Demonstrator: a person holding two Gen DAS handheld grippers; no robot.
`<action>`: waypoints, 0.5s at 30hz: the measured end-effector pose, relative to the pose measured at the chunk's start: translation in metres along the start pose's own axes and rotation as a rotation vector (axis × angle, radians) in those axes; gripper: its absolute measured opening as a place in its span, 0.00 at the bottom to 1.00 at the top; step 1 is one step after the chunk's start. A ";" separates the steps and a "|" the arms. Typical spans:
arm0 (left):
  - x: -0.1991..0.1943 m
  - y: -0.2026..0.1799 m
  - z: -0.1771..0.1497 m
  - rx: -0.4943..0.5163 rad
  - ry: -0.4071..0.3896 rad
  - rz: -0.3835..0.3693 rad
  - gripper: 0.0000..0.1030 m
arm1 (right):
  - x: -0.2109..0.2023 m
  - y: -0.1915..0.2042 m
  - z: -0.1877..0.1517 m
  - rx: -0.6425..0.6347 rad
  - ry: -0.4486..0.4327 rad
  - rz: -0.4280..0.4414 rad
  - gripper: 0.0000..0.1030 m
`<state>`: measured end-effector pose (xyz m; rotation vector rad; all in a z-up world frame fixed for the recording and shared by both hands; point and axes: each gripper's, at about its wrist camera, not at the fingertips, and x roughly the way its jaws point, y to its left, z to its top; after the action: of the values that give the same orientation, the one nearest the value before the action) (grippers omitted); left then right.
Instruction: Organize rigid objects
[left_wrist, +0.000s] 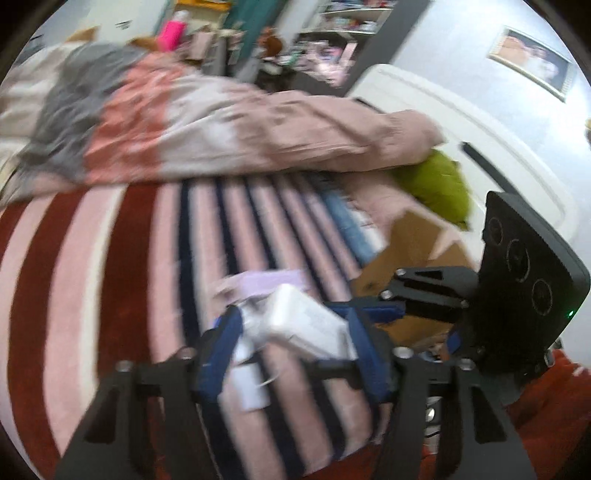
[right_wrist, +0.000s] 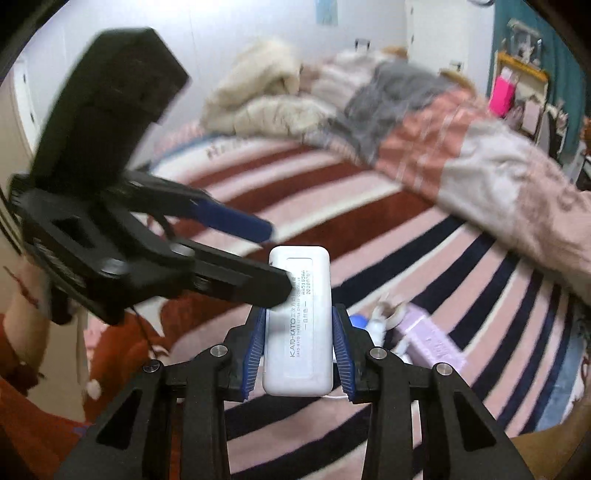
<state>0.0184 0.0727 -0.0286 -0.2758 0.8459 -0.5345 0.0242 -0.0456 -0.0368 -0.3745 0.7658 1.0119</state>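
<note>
**White case pinched in your right gripper, left gripper closing in on it**

Your right gripper (right_wrist: 298, 350) has its blue pads (right_wrist: 255, 350) pressed on both long sides of a white case (right_wrist: 298, 325). The case stands upright between them, printed face toward the camera, lifted clear of the bed.

Your left gripper (left_wrist: 291, 350) meets the same case from the left side of the right wrist view. There one black fingertip overlaps the case's left edge and the other, blue-padded, ends just above its top corner. In the left wrist view the case (left_wrist: 306, 325) lies tilted between your blue pads (left_wrist: 225, 339); the blur is heavy, so you cannot tell whether those pads press on it. No earlier picture, so only the stance is noted.

Under both tools: a striped bedspread (right_wrist: 369, 221), bands of pink, red, cream and dark navy. On it, just right of and behind the case, lies a lilac box (right_wrist: 432, 339) with a small white figure (right_wrist: 384, 317) beside it.

Farther off, a rumpled quilt (right_wrist: 461, 147) in grey, coral and pale pink runs across the far right of the bed. Cream blankets (right_wrist: 266, 96) are heaped at the far end.

In the left wrist view, a brown cardboard piece (left_wrist: 413, 243) and a green cloth (left_wrist: 439, 184) sit at the bed's right edge, near a white door (left_wrist: 461, 122).

A red sleeve (right_wrist: 22, 387) shows at the near left.
</note>
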 end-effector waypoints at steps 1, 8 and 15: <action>0.004 -0.016 0.009 0.030 0.001 -0.020 0.39 | -0.012 -0.001 0.000 0.004 -0.025 -0.006 0.30; 0.040 -0.104 0.051 0.196 0.020 -0.064 0.33 | -0.099 -0.037 -0.023 0.105 -0.174 -0.097 0.30; 0.119 -0.185 0.077 0.332 0.160 -0.110 0.33 | -0.161 -0.092 -0.069 0.267 -0.188 -0.192 0.30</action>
<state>0.0794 -0.1449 0.0254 0.0264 0.8841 -0.7966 0.0270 -0.2331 0.0267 -0.1174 0.6701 0.7416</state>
